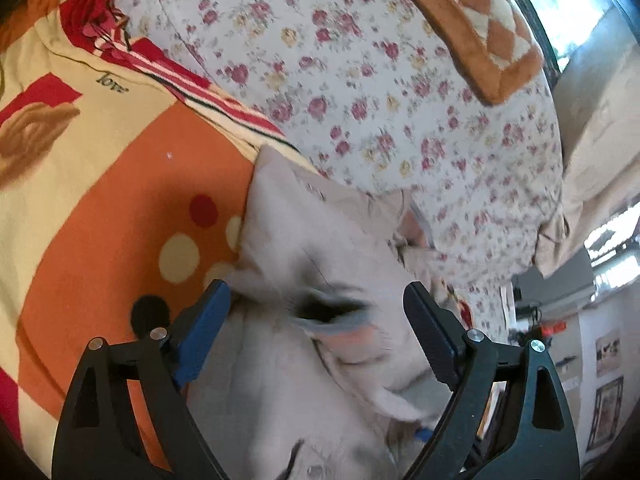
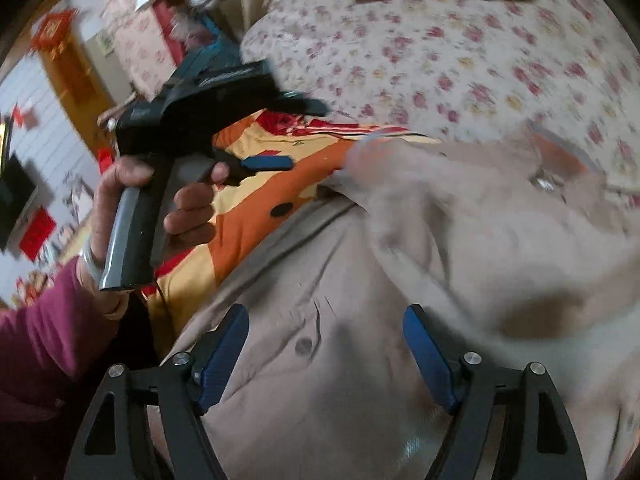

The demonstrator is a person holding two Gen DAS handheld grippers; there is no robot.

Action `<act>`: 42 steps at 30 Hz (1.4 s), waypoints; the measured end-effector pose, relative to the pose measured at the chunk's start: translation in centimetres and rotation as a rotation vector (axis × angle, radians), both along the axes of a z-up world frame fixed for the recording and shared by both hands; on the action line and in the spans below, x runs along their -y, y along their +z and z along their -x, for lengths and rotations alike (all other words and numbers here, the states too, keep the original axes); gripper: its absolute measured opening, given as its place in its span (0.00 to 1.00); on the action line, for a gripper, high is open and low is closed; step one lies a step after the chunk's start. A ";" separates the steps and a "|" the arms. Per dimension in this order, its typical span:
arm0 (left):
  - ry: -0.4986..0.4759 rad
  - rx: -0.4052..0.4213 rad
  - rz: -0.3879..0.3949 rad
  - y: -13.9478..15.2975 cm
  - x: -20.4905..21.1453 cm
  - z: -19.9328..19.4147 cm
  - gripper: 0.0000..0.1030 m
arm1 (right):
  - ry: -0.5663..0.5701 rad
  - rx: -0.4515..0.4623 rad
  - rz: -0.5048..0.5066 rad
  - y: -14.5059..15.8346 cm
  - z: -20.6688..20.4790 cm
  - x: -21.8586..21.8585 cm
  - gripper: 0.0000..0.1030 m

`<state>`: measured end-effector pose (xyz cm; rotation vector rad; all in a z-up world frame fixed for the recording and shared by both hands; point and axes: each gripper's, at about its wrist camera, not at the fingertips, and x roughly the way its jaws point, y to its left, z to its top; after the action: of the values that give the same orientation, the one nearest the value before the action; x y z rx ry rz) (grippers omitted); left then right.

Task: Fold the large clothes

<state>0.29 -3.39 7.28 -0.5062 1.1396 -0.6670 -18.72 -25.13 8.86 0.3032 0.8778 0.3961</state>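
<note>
A large beige buttoned garment (image 2: 400, 280) lies rumpled on the bed; it also shows in the left wrist view (image 1: 320, 280), partly blurred. My left gripper (image 1: 320, 320) is open just above the garment, with cloth between its fingers but not clamped. It also shows in the right wrist view (image 2: 296, 136), held in a hand over the bedspread, left of the garment. My right gripper (image 2: 326, 344) is open over the garment near a button (image 2: 303, 346), holding nothing.
An orange, cream and red patterned bedspread (image 1: 100, 200) lies under the garment. A floral quilt (image 1: 380, 100) is heaped behind it, with an orange-edged checked cushion (image 1: 480, 32) on top. Room furniture and a wall are at the left in the right wrist view.
</note>
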 end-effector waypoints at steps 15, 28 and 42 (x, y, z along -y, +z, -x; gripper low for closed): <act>-0.150 0.093 -0.217 -1.7 6.8 4.4 0.57 | -0.344 -0.082 -0.077 -0.8 7.0 8.0 0.84; 0.002 0.422 -0.131 6.6 6.2 1.8 0.12 | -0.580 -0.167 0.275 -3.5 7.5 13.5 0.84; -0.050 0.026 -0.153 0.3 4.9 -0.3 0.85 | -0.598 -0.197 0.272 -4.5 6.7 14.9 0.84</act>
<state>0.59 -8.25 7.61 -0.3390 1.1714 -0.6225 -25.45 -40.02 4.37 0.3394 0.9730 -0.3110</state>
